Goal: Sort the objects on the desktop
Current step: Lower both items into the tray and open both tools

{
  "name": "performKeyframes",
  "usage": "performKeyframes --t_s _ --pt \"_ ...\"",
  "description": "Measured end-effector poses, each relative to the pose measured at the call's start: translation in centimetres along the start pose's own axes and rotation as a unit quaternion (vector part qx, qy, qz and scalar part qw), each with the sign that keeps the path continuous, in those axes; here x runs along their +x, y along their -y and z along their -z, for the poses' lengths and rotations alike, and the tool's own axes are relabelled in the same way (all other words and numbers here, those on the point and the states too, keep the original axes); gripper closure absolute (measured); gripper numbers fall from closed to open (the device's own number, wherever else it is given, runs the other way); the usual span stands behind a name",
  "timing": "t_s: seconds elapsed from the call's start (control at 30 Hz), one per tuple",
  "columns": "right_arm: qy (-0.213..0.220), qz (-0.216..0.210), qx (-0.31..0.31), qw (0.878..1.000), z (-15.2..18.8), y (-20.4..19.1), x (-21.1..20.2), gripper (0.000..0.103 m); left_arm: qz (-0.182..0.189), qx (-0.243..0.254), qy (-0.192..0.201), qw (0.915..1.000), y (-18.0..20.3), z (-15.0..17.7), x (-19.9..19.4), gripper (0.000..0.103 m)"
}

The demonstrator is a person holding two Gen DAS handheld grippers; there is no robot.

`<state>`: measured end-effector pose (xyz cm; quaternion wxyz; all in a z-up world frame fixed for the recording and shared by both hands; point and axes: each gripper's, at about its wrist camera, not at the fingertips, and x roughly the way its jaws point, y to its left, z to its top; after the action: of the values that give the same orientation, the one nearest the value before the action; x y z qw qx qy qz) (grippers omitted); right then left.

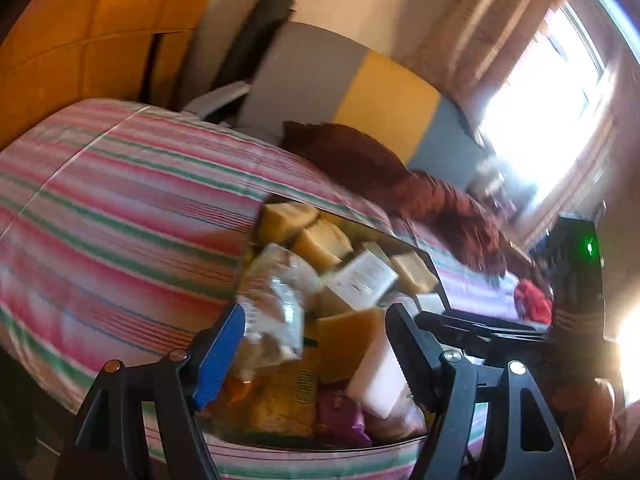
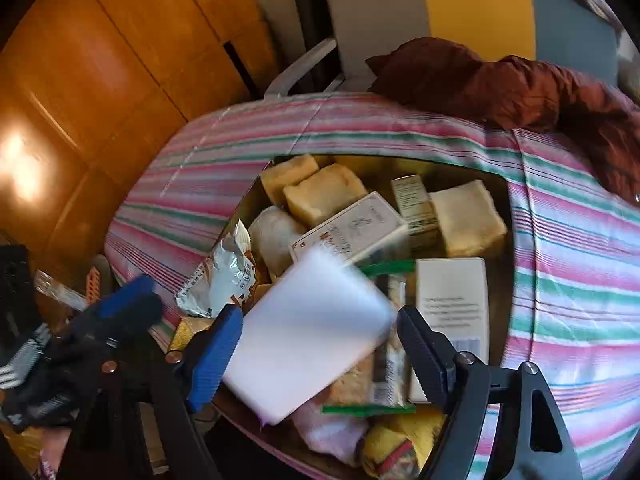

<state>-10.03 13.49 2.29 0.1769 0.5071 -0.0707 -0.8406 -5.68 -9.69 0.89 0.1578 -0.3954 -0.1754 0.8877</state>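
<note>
A dark open box sits on a striped cloth and is packed with yellow soap-like blocks, white cartons and crinkled packets. My right gripper hovers over it, jaws wide. A blurred white block lies between its fingers, close to the blue pad and clear of the black one. My left gripper stands open above the same box, with a clear packet by its blue finger and the white block by its black finger.
The pink-and-green striped cloth covers the surface. A rust-red garment lies at its far edge. Behind stand a grey-and-yellow chair and orange wooden panelling. A bright window is at the right.
</note>
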Motion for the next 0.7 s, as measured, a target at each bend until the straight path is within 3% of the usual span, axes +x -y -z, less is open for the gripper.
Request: performKeyframes --t_s 0.1,0.17,0.23,0.3,0.4,0.57,0.7 --pt "0.031 -0.017 0.034 0.999 0.1 0.9 -1.3 0.008 -0.006 -0.016 0.011 0.9998 -1.2 0.1 -0.6 0.028" --pt "0.054 -0.034 0.056 0.996 0.7 1.7 -2.8 0.007 -0.01 -0.023 0.015 0.9996 -1.8 0.3 -0.8 0.028" --pt "0.065 -0.031 0.038 0.997 1.4 1.6 -3.9 0.019 -0.012 -0.031 0.021 0.9992 -2.5 0.7 -0.7 0.028" --pt "0.061 -0.012 0.012 0.998 1.8 0.9 -4.0 0.051 -0.012 -0.042 0.017 0.9989 -3.0 1.2 -0.6 0.028" --pt "0.052 0.015 -0.002 0.999 2.0 0.5 -2.8 0.061 -0.01 -0.058 0.011 0.9982 -3.6 1.6 -0.5 0.028" --pt "-0.011 -0.019 -0.044 0.999 3.3 -2.4 1.3 0.073 -0.013 -0.058 0.015 0.9981 -3.8 2.0 -0.8 0.028" --pt "0.026 -0.003 -0.099 0.995 3.0 -5.6 2.8 0.072 -0.014 -0.07 0.023 0.9972 -4.0 2.1 -1.2 0.028"
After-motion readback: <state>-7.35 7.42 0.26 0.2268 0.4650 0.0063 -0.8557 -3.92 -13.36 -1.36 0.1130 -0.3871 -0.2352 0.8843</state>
